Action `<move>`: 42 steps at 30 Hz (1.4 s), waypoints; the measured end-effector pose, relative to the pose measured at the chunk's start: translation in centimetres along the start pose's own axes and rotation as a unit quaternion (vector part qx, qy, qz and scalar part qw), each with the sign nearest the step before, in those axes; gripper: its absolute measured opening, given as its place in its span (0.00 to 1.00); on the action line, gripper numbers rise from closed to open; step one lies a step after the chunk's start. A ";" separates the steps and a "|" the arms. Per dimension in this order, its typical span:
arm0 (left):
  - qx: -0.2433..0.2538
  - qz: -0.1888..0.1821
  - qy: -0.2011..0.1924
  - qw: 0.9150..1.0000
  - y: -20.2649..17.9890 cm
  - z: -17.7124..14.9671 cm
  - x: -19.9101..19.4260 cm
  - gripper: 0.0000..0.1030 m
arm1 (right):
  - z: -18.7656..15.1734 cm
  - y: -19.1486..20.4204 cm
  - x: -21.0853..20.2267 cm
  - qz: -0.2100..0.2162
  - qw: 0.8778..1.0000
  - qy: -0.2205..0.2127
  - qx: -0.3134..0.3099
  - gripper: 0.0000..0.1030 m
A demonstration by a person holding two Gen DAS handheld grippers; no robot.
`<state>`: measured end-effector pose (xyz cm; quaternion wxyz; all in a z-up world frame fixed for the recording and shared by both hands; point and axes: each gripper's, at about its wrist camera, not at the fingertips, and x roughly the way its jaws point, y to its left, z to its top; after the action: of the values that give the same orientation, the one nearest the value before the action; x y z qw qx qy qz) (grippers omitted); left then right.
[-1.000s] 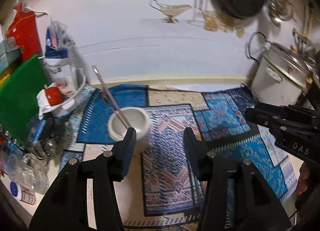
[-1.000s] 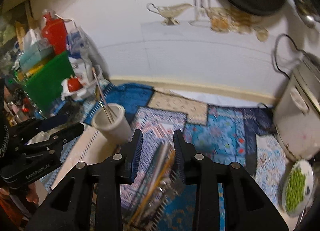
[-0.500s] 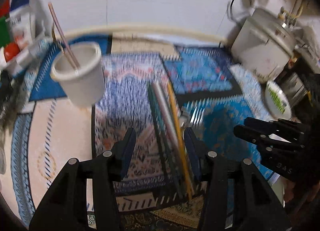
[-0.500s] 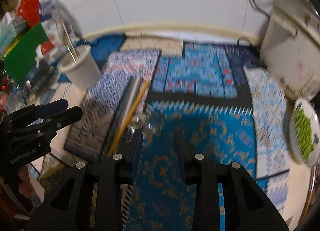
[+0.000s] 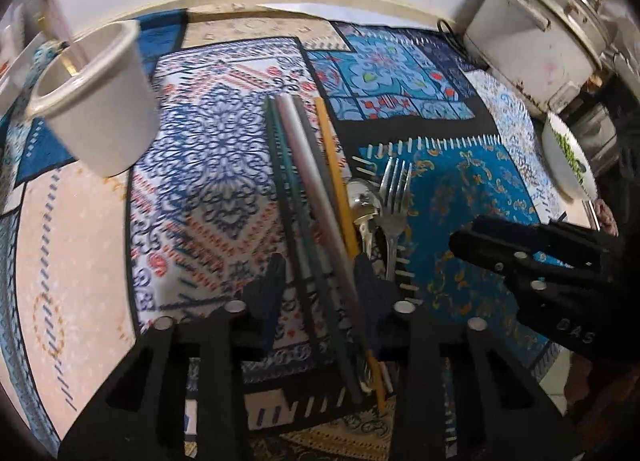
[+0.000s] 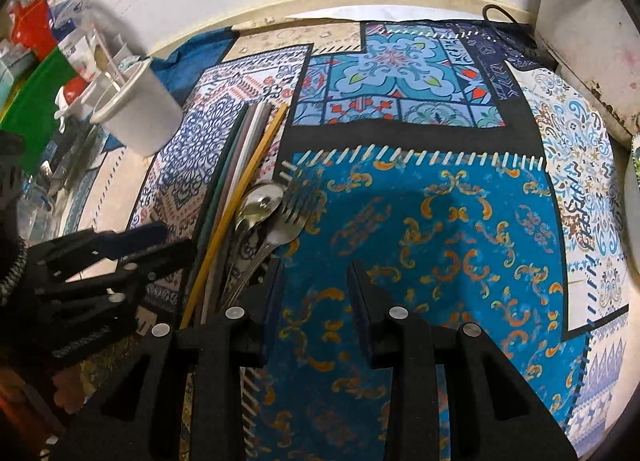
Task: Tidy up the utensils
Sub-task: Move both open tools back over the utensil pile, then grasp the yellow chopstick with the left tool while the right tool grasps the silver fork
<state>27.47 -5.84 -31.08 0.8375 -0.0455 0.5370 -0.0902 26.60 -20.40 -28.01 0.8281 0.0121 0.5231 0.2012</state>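
Patterned cloth [image 6: 440,221] spread over the counter. White cup [image 5: 100,101] upright at far left, holding what look like two blurred sticks. Bundle of chopsticks [image 5: 312,189] mid-cloth, fork [image 5: 394,197] and spoon [image 5: 362,205] touching alongside. Left gripper [image 5: 316,293] hovering, jaws parted astride the chopsticks. Right gripper [image 6: 314,301] open, empty, above blue cloth.

You are viewing a cream cup [image 5: 100,101], a yellow stick [image 5: 338,185], silver fork [image 5: 394,201], and blue-patterned mat [image 6: 440,221].
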 end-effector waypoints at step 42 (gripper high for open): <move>0.013 0.087 0.025 0.996 3.4 0.4 -0.1 0.54 | 0.7 2.8 3.4 -0.006 0.994 0.056 -0.094 0.24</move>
<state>28.15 -2.49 -31.45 0.8287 0.0147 0.5589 -0.0254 27.53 -16.51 -29.96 0.7959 -0.0800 0.5479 0.2450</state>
